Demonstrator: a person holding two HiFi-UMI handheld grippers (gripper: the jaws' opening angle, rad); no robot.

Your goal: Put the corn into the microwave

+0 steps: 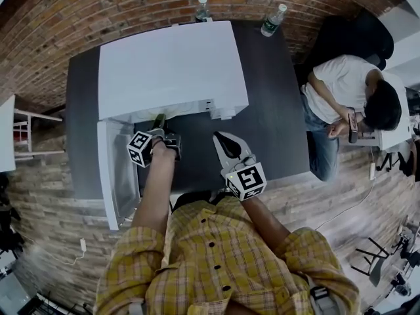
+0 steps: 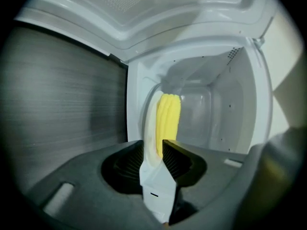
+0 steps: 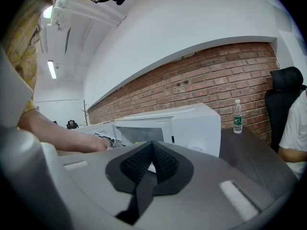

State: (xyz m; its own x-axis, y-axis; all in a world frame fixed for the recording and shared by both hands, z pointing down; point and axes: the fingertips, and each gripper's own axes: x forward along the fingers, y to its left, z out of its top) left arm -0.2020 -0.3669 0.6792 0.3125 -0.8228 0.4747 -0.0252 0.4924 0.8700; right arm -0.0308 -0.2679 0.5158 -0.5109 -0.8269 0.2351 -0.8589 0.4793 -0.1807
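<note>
One yellow corn cob (image 2: 169,116) stands between the parted pads of the left tongs (image 2: 153,145), its tip reaching into the open white microwave (image 2: 225,104) on the dark table (image 1: 275,130), while the right tongs (image 3: 152,145) hover closed and empty above the table, to the right of the left tongs

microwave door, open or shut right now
Open: the door stands swung out, and the left gripper view looks straight into the white cavity.

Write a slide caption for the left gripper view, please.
Open left claw facing the white microwave cavity, yellow corn between its jaws.
</note>
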